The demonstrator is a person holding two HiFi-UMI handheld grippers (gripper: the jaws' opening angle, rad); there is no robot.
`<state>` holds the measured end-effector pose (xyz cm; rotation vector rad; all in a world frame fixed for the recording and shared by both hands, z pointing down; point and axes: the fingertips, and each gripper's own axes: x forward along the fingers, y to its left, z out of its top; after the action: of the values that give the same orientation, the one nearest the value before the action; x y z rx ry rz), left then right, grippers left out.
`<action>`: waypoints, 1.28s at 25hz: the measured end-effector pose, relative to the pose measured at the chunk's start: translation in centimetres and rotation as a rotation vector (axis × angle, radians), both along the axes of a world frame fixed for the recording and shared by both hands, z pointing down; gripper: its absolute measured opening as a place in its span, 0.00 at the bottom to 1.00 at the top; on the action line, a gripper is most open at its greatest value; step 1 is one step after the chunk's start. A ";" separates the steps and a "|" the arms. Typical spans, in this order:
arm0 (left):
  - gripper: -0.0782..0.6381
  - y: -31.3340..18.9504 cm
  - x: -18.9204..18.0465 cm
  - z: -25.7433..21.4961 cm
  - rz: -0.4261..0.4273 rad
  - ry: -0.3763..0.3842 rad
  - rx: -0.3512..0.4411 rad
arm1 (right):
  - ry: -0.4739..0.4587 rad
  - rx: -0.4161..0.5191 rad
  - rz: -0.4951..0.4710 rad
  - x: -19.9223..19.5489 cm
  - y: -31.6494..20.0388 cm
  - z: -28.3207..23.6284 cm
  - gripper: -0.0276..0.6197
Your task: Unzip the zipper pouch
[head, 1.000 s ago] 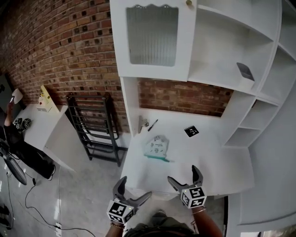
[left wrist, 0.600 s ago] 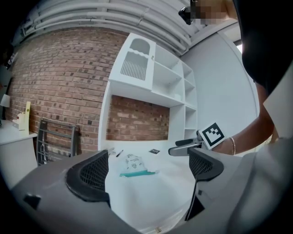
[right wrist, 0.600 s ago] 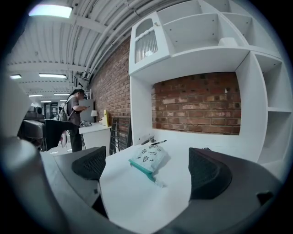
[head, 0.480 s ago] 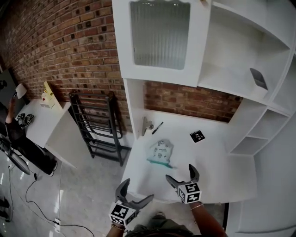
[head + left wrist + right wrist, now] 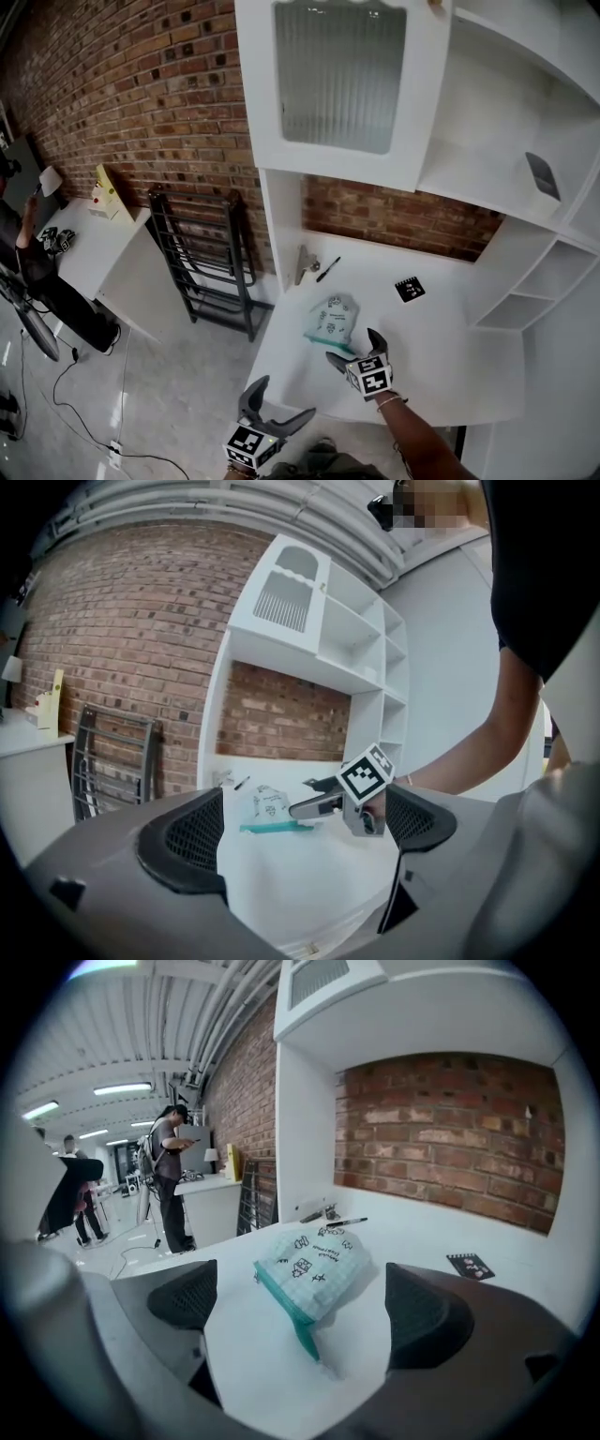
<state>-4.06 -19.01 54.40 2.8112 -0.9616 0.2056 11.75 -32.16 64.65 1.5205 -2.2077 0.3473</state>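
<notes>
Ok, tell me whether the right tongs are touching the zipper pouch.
Apart. The right gripper view shows white table between the zipper pouch and the open right tongs.

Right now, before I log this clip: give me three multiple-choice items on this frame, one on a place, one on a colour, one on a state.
1. Where does the zipper pouch lie?
A. on the upper shelf
B. on the white table, just ahead of the right gripper
C. on the floor
2. What colour is the pouch's zipper edge?
A. red
B. yellow
C. teal
3. How do the right gripper's jaws stand?
A. apart, holding nothing
B. shut on the pouch
C. shut, empty
Key: 1 B, the head view shows it on the table before that gripper; 2 C, the right gripper view shows a teal strip; 3 A, that view shows both jaws wide apart, the pouch ahead of them.
</notes>
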 end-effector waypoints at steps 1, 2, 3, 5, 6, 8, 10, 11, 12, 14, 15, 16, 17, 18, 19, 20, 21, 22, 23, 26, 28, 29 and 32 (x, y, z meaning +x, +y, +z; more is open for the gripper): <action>0.86 -0.1 0.0 -0.2 0.000 0.007 -0.004 | -0.011 -0.027 -0.001 -0.1 -0.4 0.7 0.91; 0.86 -0.2 0.1 -0.3 0.001 0.010 -0.005 | -0.019 -0.051 0.000 0.0 -0.8 1.3 0.90; 0.86 -0.3 0.1 -0.5 0.001 0.009 -0.004 | -0.018 -0.072 0.000 0.1 -1.2 1.9 0.90; 0.86 -0.5 -0.1 -0.6 -0.005 0.006 -0.004 | 0.005 -0.108 -0.019 0.0 -1.7 2.9 0.89; 0.86 -0.6 -0.3 -0.5 -0.011 0.005 -0.006 | 0.020 -0.124 -0.032 -0.1 -1.9 3.4 0.89; 0.86 -0.7 -0.7 -0.5 -0.027 0.003 -0.013 | 0.038 -0.154 -0.047 -0.3 -2.2 4.3 0.89; 0.86 -0.9 -1.1 -0.8 -0.055 0.013 -0.025 | 0.036 -0.183 -0.042 -0.2 -2.7 5.1 0.88; 0.86 -1.0 -1.3 -0.9 -0.068 0.022 -0.033 | 0.028 -0.198 -0.034 -0.2 -2.9 5.5 0.87; 0.86 -1.0 -1.5 -1.1 -0.079 0.030 -0.039 | 0.020 -0.214 -0.026 -0.1 -3.1 5.8 0.87; 0.86 -1.1 -2.0 -1.3 -0.097 0.037 -0.045 | 0.007 -0.245 -0.023 -0.1 -3.3 6.3 0.86; 0.86 -1.2 -2.3 -1.3 -0.106 0.035 -0.044 | 0.005 -0.258 -0.029 -0.2 -3.4 6.5 0.86; 0.86 -1.3 -2.7 -1.3 -0.115 0.031 -0.043 | 0.009 -0.267 -0.037 -0.3 -3.5 6.9 0.85; 0.86 -1.3 -3.0 -1.2 -0.123 0.028 -0.043 | 0.018 -0.272 -0.044 -0.3 -3.5 7.2 0.84; 0.86 -1.3 -3.2 -1.1 -0.131 0.026 -0.045 | 0.030 -0.273 -0.049 -0.3 -3.6 7.4 0.82; 0.86 -1.3 -3.5 -1.0 -0.138 0.026 -0.048 | 0.039 -0.274 -0.051 -0.4 -3.7 7.6 0.81; 0.86 -1.3 -3.8 -0.8 -0.142 0.024 -0.049 | 0.047 -0.275 -0.055 -0.5 -3.7 7.5 0.79; 0.86 -1.3 -4.0 -0.7 -0.142 0.018 -0.048 | 0.055 -0.278 -0.060 -0.7 -3.7 7.5 0.75; 0.86 -1.4 -4.2 -0.4 -0.139 0.009 -0.044 | 0.066 -0.282 -0.064 -0.8 -3.7 7.5 0.72; 0.86 -1.4 -4.3 -0.3 -0.136 0.001 -0.040 | 0.078 -0.285 -0.068 -0.9 -3.7 7.5 0.67; 0.86 -1.6 -4.3 -0.3 -0.136 -0.002 -0.035 | 0.096 -0.293 -0.072 -0.6 -3.5 8.2 0.51; 0.86 -1.7 -4.2 -0.3 -0.135 -0.003 -0.033 | 0.099 -0.294 -0.082 -0.6 -3.3 8.1 0.40; 0.86 -1.7 -4.1 -0.3 -0.133 -0.004 -0.032 | 0.099 -0.293 -0.089 -0.6 -3.2 7.9 0.36; 0.86 -1.7 -3.9 -0.3 -0.125 -0.004 -0.031 | 0.080 -0.268 -0.102 -1.0 -3.0 6.8 0.28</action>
<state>-7.96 -20.74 54.10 2.7122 -1.1199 0.2079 10.79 -35.17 71.42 1.2539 -2.0717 0.5171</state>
